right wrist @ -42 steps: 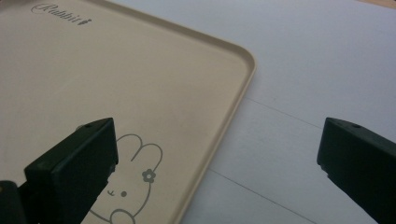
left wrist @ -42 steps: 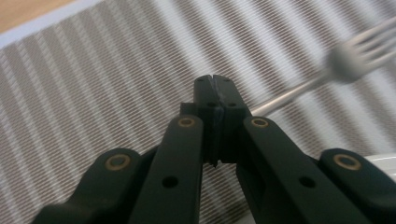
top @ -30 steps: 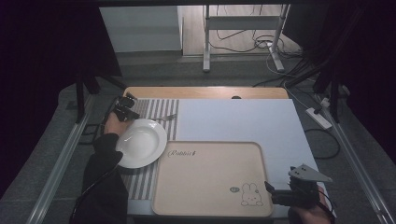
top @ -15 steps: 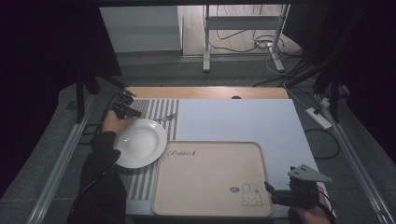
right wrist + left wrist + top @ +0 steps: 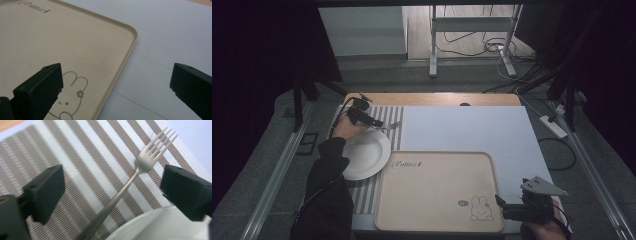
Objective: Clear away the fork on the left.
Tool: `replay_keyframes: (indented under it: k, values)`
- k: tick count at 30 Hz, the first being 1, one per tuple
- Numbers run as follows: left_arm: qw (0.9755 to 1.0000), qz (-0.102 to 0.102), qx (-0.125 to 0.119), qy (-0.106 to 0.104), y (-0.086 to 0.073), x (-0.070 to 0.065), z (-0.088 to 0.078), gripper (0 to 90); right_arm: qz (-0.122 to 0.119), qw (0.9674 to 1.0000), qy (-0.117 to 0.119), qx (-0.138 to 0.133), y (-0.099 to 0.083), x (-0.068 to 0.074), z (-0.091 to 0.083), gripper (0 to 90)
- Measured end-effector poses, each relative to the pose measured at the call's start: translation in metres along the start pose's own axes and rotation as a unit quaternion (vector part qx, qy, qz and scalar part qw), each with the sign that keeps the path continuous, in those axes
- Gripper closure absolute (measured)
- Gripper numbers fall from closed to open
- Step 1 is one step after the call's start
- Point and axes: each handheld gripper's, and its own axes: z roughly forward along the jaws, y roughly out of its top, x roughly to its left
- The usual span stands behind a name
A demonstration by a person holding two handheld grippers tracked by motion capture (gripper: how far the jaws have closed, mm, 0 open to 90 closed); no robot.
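Fork [image 5: 140, 173] lies on the striped placemat [image 5: 82, 157], tines pointing away from the left gripper [image 5: 112, 187], its handle running back under the rim of the white plate [image 5: 160, 227]. That gripper's jaws have just been opening and now stand wide either side of the fork, touching nothing. From above, the left gripper [image 5: 371, 120] sits just past the plate [image 5: 364, 155], with the fork [image 5: 391, 125] a thin glint beside it. The beige tray [image 5: 437, 192] with its rabbit drawing fills the near middle of the table. The right gripper [image 5: 504, 207] hovers at the tray's near right corner, jaws spread and empty. Its own view shows the tray rim [image 5: 130, 47] and the pale table sheet [image 5: 162, 37] up close.
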Motion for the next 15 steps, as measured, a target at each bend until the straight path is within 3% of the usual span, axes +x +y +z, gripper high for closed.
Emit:
replay_keyframes:
  k: [3, 9, 11, 12, 13, 14, 15]
  values:
    - [0.9999, 0.009, 0.014, 0.001, 0.003, -0.004, 0.008, 3.0, -0.001, 1.0, 0.0, 0.0, 0.0, 0.0, 0.0, 0.0]
    - [0.9972, 0.046, 0.047, 0.037, 0.009, -0.009, 0.022, 9.6, -0.003, 1.0, 0.0, 0.0, 0.0, 0.0, 0.0, 0.0]
    - [0.9968, 0.051, 0.048, 0.04, 0.009, -0.008, 0.022, 15.0, -0.002, 1.0, 0.001, -0.001, 0.0, 0.0, 0.0, 0.0]
    - [0.9969, 0.051, 0.044, 0.039, 0.009, -0.007, 0.02, 25.2, -0.001, 1.0, 0.001, -0.001, 0.0, 0.0, 0.0, 0.0]
    - [0.9971, 0.051, 0.043, 0.036, 0.009, -0.005, 0.019, 25.2, -0.001, 1.0, 0.001, -0.001, 0.0, 0.0, 0.0, 0.0]
    - [0.9971, 0.053, 0.042, 0.037, 0.008, -0.003, 0.017, 34.5, -0.002, 1.0, 0.001, -0.001, 0.0, 0.0, 0.0, 0.0]
    - [0.9972, 0.051, 0.041, 0.036, 0.007, -0.002, 0.016, 34.5, -0.002, 1.0, 0.001, -0.001, 0.0, 0.0, 0.0, 0.0]
